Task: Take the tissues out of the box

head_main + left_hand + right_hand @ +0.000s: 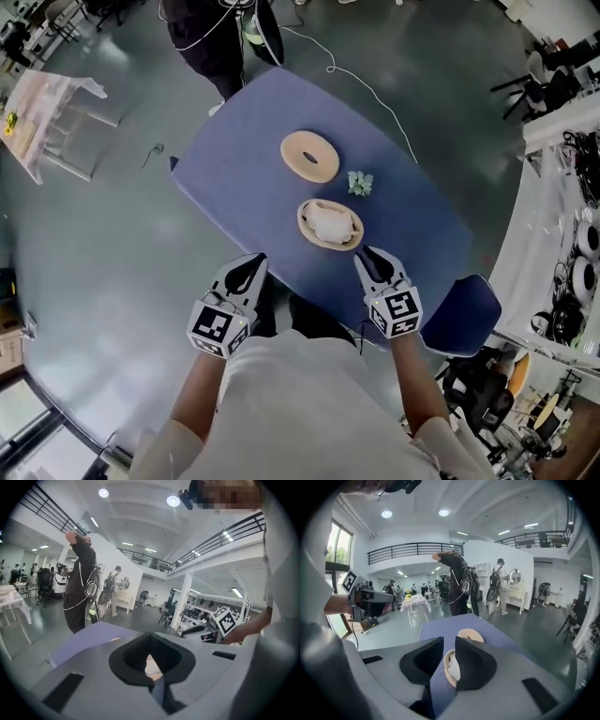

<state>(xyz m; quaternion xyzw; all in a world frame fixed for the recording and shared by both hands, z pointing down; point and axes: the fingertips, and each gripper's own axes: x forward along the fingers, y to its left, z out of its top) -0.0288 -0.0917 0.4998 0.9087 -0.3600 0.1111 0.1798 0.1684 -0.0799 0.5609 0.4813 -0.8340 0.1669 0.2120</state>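
Note:
On the blue table (412,202) stands a round beige tissue box (330,225) with white tissue (326,223) bunched in its open top. Its ring-shaped lid (309,157) lies farther back, and a small crumpled greenish piece (360,183) sits to the right. My left gripper (253,262) hovers at the near left edge with its jaws together and nothing in them (150,633). To the box's right, at the near edge, my right gripper (367,255) is open; in the right gripper view (449,641) the box (449,667) shows through the gap and the lid (469,634) beyond.
A person in dark clothes (211,37) stands at the table's far end, with a thin cable (375,94) trailing on the floor. A blue chair (464,314) is at the near right, a white-covered stand (47,112) at far left, and a cluttered bench (572,234) along the right.

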